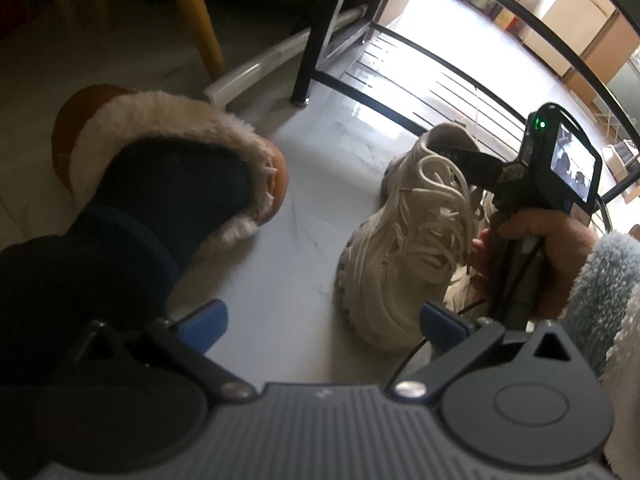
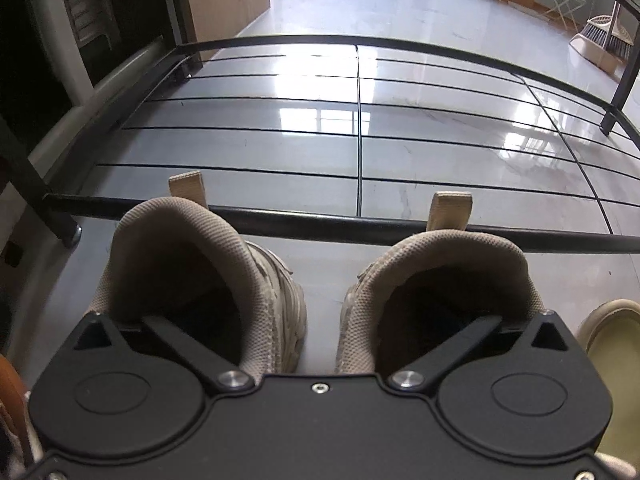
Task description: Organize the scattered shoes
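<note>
A pair of beige chunky sneakers stands on the floor before a black wire shoe rack [image 2: 360,224]. In the right wrist view the left sneaker [image 2: 192,264] and the right sneaker [image 2: 452,280] point heels toward the rack. My right gripper [image 2: 320,332] is open wide, one finger dipped into each sneaker's opening; its fingertips are hidden inside. In the left wrist view my left gripper [image 1: 320,320] is open and empty, low above the floor between a brown fur-lined boot [image 1: 176,160] and the beige sneaker [image 1: 416,236]. The right gripper's body [image 1: 552,168] shows there, held by a hand.
A person's dark-socked leg [image 1: 100,248] is in the boot. A yellow chair leg [image 1: 196,12] and a black table leg [image 1: 316,28] stand behind. A pale yellow slipper [image 2: 612,344] lies at right, a broom [image 2: 604,36] far back.
</note>
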A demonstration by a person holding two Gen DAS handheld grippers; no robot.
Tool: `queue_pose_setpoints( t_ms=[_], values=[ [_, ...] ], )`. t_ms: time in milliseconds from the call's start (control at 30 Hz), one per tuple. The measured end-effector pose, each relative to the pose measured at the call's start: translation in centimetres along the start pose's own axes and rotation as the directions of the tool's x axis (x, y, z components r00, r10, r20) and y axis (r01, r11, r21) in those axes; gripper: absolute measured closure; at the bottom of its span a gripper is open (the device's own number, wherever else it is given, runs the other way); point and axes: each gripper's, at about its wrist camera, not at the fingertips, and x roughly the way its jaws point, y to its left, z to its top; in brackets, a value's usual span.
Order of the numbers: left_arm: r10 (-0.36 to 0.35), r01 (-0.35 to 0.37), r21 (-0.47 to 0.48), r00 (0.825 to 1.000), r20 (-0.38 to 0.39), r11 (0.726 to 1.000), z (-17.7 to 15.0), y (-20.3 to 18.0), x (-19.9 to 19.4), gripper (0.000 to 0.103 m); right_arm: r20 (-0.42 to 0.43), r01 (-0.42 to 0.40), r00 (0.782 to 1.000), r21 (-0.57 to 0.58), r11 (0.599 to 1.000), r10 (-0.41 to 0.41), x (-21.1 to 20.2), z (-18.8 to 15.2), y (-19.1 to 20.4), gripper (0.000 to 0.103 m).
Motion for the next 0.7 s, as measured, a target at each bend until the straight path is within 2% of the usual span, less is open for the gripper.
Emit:
queue_pose_setpoints(
  t_ms=[133,200,233,267,300,367,400,567,667,700],
  values=[
    [-0.003,0.003,0.001,1.0,0.004,1.0,0.1,-0.1,-0.1,0.001,-0.003,-0.004,1.0,-0.003,1.0,0.004,-0.1,0.0,-0.1,0.0],
    [-0.004,0.004,0.003,1.0,0.002,1.0,0.1,-0.1,-0.2,0.001,0.017,-0.01,1.0,-0.012,1.0,0.011,-0.5,-0.1,-0.1,0.006],
    [-0.005,0.005,0.003,1.0,0.0,1.0,0.1,-0.1,-0.2,0.001,0.048,-0.001,0.999,-0.014,1.0,0.002,-0.9,-0.3,0.0,0.016],
    [-0.006,0.006,0.002,1.0,-0.002,1.0,0.1,-0.1,-0.1,0.001,0.079,0.009,0.997,-0.017,1.0,-0.008,-1.4,-0.4,0.1,0.033],
    [-0.007,0.007,0.0,1.0,-0.004,1.0,0.2,-0.1,-0.1,0.001,0.105,0.023,0.994,-0.021,1.0,-0.021,-1.8,-0.7,0.2,0.037],
    [-0.009,0.009,0.001,1.0,-0.005,1.0,0.2,-0.1,-0.1,0.001,0.151,0.062,0.987,-0.031,0.998,-0.057,-2.5,-1.4,0.4,0.059],
    [-0.009,0.009,0.003,1.0,-0.001,1.0,0.3,-0.2,-0.2,0.001,0.166,0.07,0.984,-0.027,0.997,-0.065,-2.8,-1.6,0.3,0.063],
    [-0.02,0.02,0.003,1.0,0.018,1.0,0.5,-0.2,-0.5,0.001,0.204,0.039,0.978,0.009,0.999,-0.04,-4.9,-2.4,-0.7,0.071],
    [-0.023,0.023,0.001,0.999,0.026,1.0,0.6,-0.2,-0.6,0.001,0.256,0.021,0.967,-0.023,1.0,-0.014,-7.2,-3.7,-0.7,0.072],
    [-0.023,0.023,0.001,0.999,0.025,1.0,0.6,-0.2,-0.5,0.001,0.291,0.01,0.957,-0.05,0.999,0.005,-8.5,-4.4,-0.7,0.073]
  ],
)
